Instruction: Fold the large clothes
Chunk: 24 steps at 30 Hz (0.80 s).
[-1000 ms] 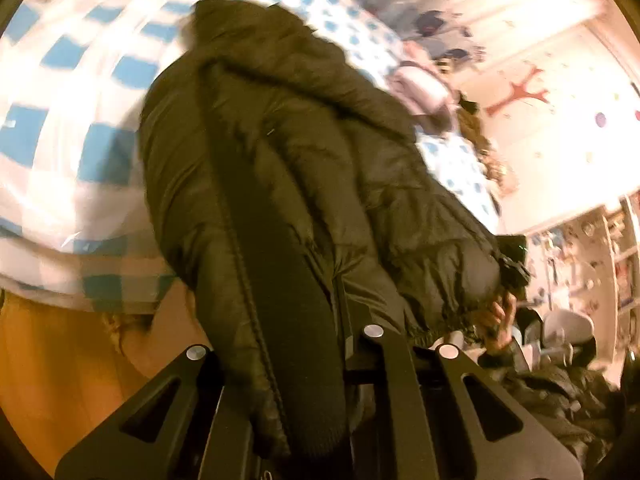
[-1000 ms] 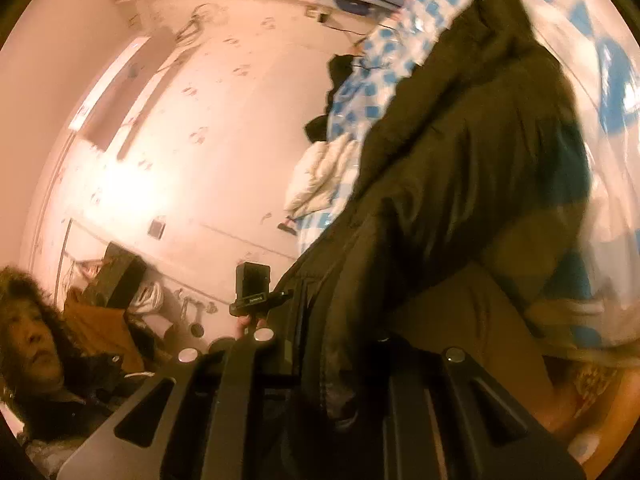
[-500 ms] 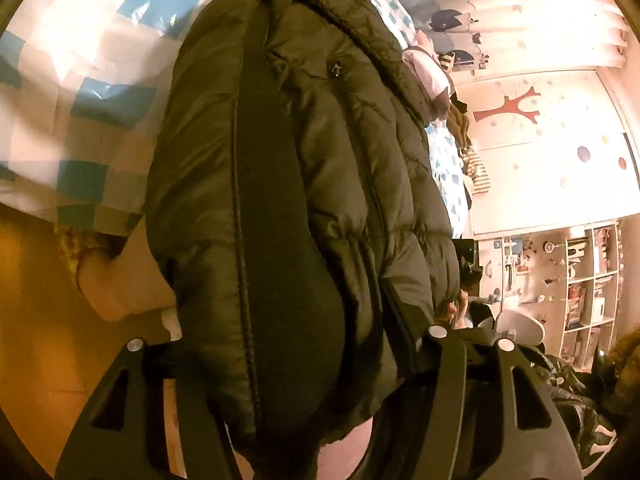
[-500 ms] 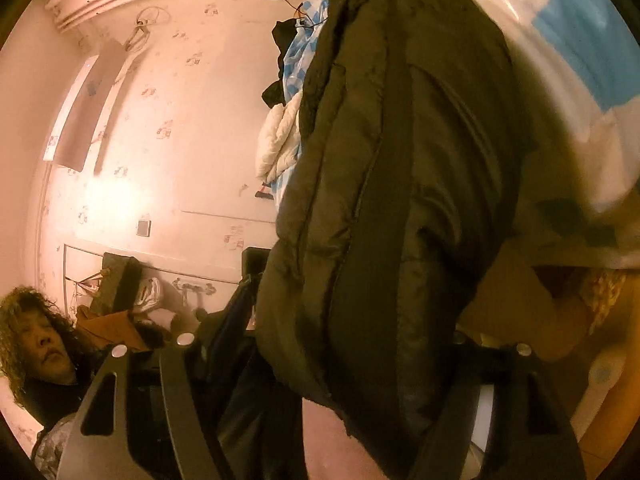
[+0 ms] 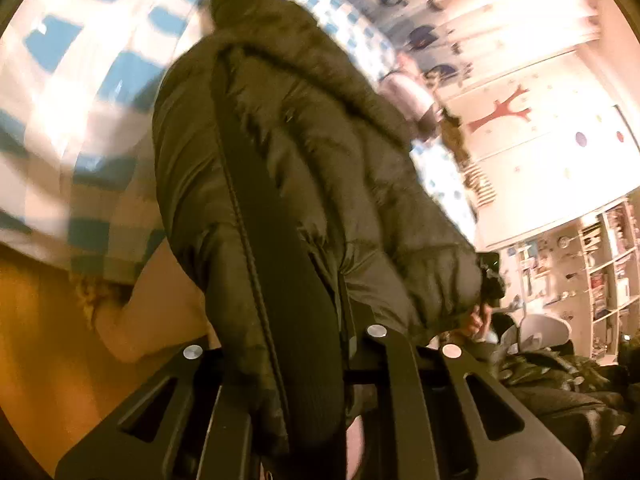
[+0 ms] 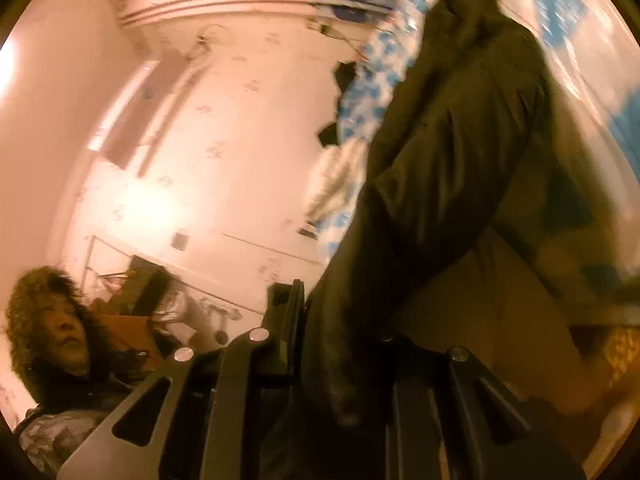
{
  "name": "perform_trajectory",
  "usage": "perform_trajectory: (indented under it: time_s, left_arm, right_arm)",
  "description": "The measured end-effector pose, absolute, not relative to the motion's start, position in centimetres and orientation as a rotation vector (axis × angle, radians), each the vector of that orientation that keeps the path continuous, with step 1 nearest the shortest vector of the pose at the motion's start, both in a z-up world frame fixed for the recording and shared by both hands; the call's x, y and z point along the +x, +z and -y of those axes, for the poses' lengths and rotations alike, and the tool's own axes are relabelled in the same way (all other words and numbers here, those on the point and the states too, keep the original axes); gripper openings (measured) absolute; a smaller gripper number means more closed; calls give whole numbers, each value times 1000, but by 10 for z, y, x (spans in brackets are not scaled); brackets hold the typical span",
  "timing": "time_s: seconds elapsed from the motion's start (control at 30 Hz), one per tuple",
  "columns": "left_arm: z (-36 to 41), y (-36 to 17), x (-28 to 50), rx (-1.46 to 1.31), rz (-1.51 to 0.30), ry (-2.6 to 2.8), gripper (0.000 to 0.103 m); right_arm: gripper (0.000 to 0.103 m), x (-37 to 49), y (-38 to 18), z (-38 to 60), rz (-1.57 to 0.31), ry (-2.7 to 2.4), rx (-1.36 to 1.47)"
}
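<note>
Left gripper [image 5: 304, 380] pinching hem of dark puffer jacket [image 5: 304, 168], jaws having just been closing onto fabric. Right gripper [image 6: 344, 384] clamping same hem, likewise just closing. Jacket lying lengthwise on checked bed [image 5: 60, 92], hem overhanging edge. No finished fold showing; folding likely just starting.

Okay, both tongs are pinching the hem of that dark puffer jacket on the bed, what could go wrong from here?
1. The dark olive quilted puffer jacket is slick and bulky; both tongs have just closed on its hem again, the left tongs and right tongs holding only an edge, so it may slip out.
2. Part of the jacket hangs off the blue-and-white checked bedspread; it might slide to the floor.
</note>
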<state>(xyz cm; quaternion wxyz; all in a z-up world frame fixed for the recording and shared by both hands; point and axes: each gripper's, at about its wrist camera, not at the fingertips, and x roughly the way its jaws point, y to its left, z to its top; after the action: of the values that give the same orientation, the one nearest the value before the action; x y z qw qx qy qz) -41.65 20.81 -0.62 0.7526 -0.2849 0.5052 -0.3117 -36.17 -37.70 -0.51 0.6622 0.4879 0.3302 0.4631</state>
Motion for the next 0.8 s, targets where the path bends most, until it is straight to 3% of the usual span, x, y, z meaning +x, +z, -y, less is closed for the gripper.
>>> perform_trajectory:
  time_s: [0.4, 0.8]
  left_arm:
    - [-224, 26, -407, -715, -984, -738, 10]
    - [-228, 78, -357, -772, -835, -747, 10]
  right_arm:
    - [18, -345, 17, 393, -563, 1091, 1211]
    - [18, -299, 58, 402, -495, 1084, 1169]
